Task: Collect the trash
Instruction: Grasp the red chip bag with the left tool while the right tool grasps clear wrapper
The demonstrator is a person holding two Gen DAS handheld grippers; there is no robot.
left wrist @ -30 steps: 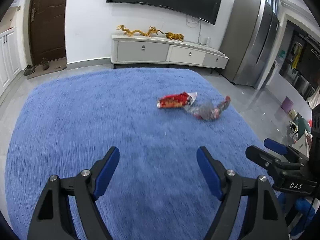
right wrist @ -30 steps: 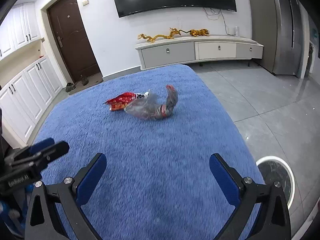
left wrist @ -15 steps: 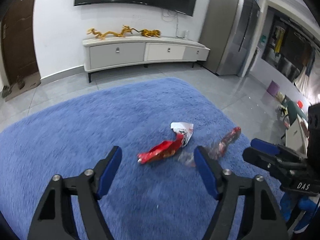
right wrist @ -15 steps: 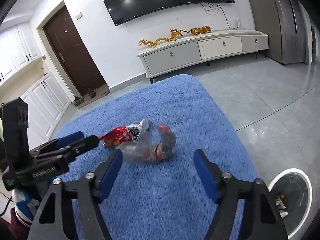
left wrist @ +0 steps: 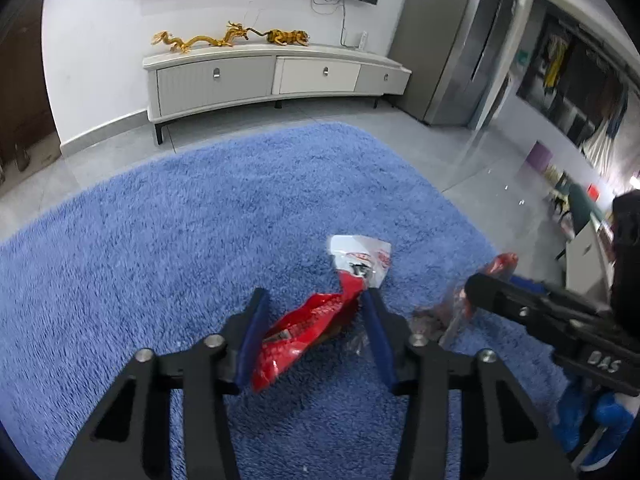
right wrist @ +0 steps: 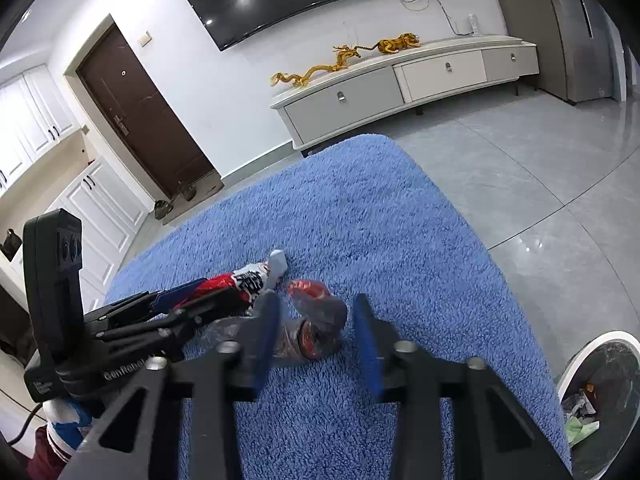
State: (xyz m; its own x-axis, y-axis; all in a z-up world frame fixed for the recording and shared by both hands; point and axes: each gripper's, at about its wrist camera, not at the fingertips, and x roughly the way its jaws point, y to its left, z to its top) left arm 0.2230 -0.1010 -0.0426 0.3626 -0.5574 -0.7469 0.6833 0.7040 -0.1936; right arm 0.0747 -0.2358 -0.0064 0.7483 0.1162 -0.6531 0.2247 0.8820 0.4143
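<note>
A red snack wrapper [left wrist: 308, 324] with a white torn end lies on the blue rug [left wrist: 160, 240]. My left gripper [left wrist: 314, 300] straddles it, jaws closing, the wrapper slanting between the blue pads with a wide gap left. To its right lies a crumpled clear wrapper [right wrist: 316, 332] with red print. My right gripper [right wrist: 316, 300] stands around that one, jaws closing, a gap showing at the right pad. The right wrist view shows the red wrapper [right wrist: 236, 280] beyond the left gripper's fingers [right wrist: 184, 300]. The left wrist view shows the right gripper's finger [left wrist: 504, 296] over the clear wrapper [left wrist: 432, 316].
A white-rimmed bin [right wrist: 580, 354] holding trash stands on the grey tile floor at the rug's right edge. Beyond the rug a low white cabinet [left wrist: 272, 80] lines the wall under a television. A steel fridge [left wrist: 452, 40] stands to the right, and a brown door [right wrist: 140, 112] to the left.
Both grippers came forward and down over the rug to the trash. Their jaws narrowed from wide open, the left around the red wrapper, the right around the clear one.
</note>
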